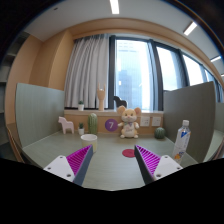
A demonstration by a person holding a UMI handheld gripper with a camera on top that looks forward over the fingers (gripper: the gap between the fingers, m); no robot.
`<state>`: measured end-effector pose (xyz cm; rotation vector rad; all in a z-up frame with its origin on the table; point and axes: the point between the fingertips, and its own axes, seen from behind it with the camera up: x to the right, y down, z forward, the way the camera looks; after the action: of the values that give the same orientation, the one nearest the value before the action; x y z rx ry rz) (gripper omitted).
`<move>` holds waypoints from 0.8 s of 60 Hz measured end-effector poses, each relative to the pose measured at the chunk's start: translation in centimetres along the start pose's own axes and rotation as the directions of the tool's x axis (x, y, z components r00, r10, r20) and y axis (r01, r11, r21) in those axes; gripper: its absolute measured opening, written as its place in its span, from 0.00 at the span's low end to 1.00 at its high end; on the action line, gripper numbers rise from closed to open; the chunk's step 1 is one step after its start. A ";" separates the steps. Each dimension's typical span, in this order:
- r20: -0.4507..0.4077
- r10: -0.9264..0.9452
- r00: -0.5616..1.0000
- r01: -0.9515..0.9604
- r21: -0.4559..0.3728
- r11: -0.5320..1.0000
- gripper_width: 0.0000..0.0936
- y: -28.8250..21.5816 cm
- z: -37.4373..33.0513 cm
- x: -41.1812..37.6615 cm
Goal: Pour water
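Note:
My gripper (112, 160) is open and empty, its two magenta pads wide apart above the pale green table (110, 165). A clear water bottle with a blue label (181, 139) stands upright to the right, just beyond the right finger (148, 158). A white cup (89, 138) stands ahead of the left finger (78, 160). A round magenta coaster (128, 153) lies on the table ahead, between the fingers' lines. Nothing is between the fingers.
A teddy bear (129, 122) sits at the back middle, a purple dish (110, 125) next to it, a white toy animal (67, 125) at back left, a green ball (159, 132) at back right. Grey partitions (190, 105) flank the table; windows behind.

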<state>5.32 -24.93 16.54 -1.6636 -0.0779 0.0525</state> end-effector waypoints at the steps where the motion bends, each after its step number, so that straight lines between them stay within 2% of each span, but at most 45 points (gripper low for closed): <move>1: -0.018 0.000 1.000 0.000 -0.001 1.000 0.91 0.7 0.1 1.3; 12: -0.169 0.056 0.984 -0.067 -0.063 0.996 0.89 6.5 0.2 13.8; 23: -0.303 0.087 0.949 -0.108 -0.055 0.993 0.89 6.8 0.5 24.0; 41: -0.337 0.001 0.942 -0.008 -0.021 1.000 0.88 4.0 7.0 30.8; 48: -0.361 0.005 0.933 -0.014 -0.022 1.000 0.80 4.3 9.4 32.4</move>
<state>36.89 -13.37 11.76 -1.6725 0.2095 -0.2487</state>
